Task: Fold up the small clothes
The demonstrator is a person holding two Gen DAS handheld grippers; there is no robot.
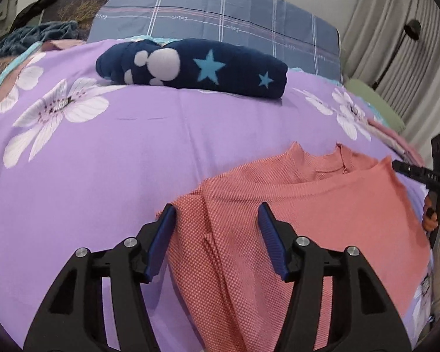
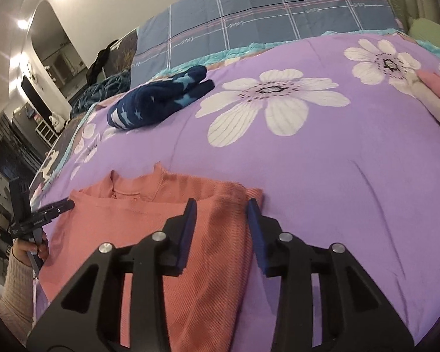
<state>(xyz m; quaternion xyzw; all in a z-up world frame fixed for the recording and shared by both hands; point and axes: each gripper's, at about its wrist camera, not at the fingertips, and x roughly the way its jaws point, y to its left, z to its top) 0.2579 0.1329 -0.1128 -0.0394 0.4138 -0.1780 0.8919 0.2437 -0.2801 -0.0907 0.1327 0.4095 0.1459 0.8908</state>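
A salmon-pink knit top (image 1: 322, 205) lies flat on the purple flowered bedspread (image 1: 117, 158), collar away from me, with both side edges folded inward. My left gripper (image 1: 217, 214) is open, its blue-padded fingers astride the top's left folded edge. My right gripper (image 2: 222, 206) is open, astride the top's (image 2: 149, 220) right folded edge. Each gripper shows in the other's view, the right at the edge of the left wrist view (image 1: 396, 164) and the left at the edge of the right wrist view (image 2: 70, 204).
A folded navy fleece garment (image 1: 190, 67) with stars and a paw print lies farther up the bed (image 2: 158, 99). A blue plaid pillow (image 1: 220, 20) is behind it. Pink and white clothes (image 2: 434, 94) lie at the right. Curtains (image 1: 396, 44) hang at the right.
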